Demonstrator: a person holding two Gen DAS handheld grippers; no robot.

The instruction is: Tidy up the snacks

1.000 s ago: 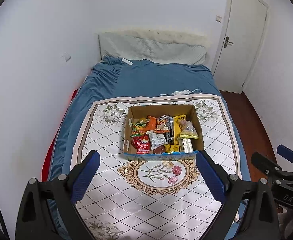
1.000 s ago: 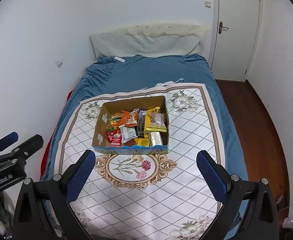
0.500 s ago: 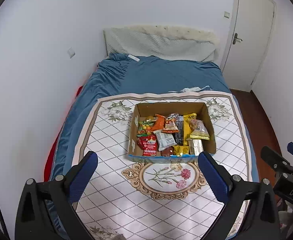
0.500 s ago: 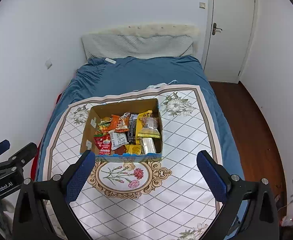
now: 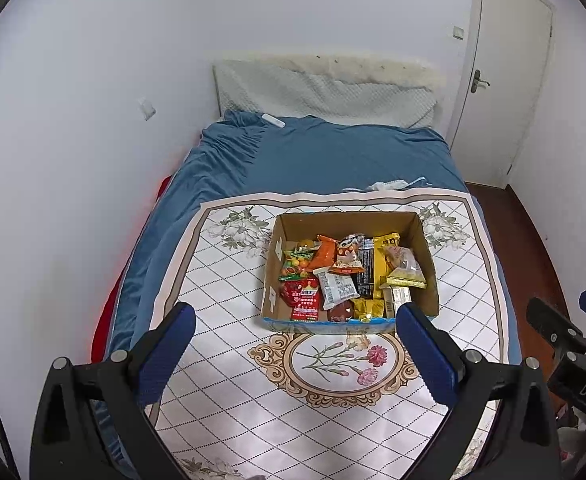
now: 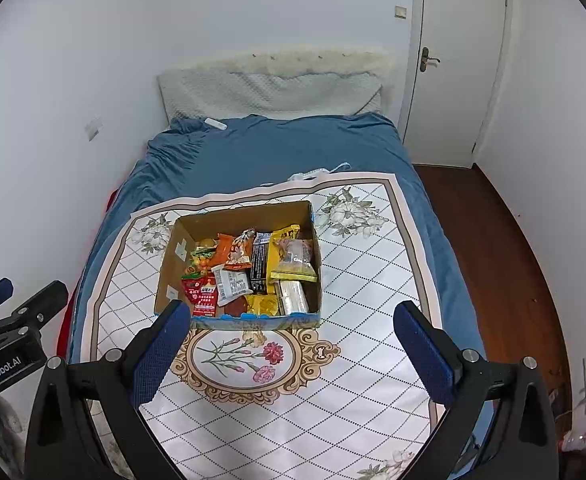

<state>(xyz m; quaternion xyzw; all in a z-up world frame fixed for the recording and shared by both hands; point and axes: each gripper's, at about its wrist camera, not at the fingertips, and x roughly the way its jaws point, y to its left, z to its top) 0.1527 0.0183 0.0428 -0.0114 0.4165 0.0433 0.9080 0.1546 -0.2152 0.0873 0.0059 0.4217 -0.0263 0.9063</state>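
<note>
Both my grippers are hanging over the patterned mat (image 5: 233, 360) with nothing in them: left gripper (image 5: 293, 344) spread wide, right gripper (image 6: 289, 340) same. The cardboard box (image 5: 427, 256) of snacks (image 5: 345, 276) sits on the mat just ahead, between the left's fingertips, slightly left of center for the right.

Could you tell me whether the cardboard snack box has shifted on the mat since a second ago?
No. The cardboard box still sits with its front edge just behind the flower medallion; only the view shifted.
</note>
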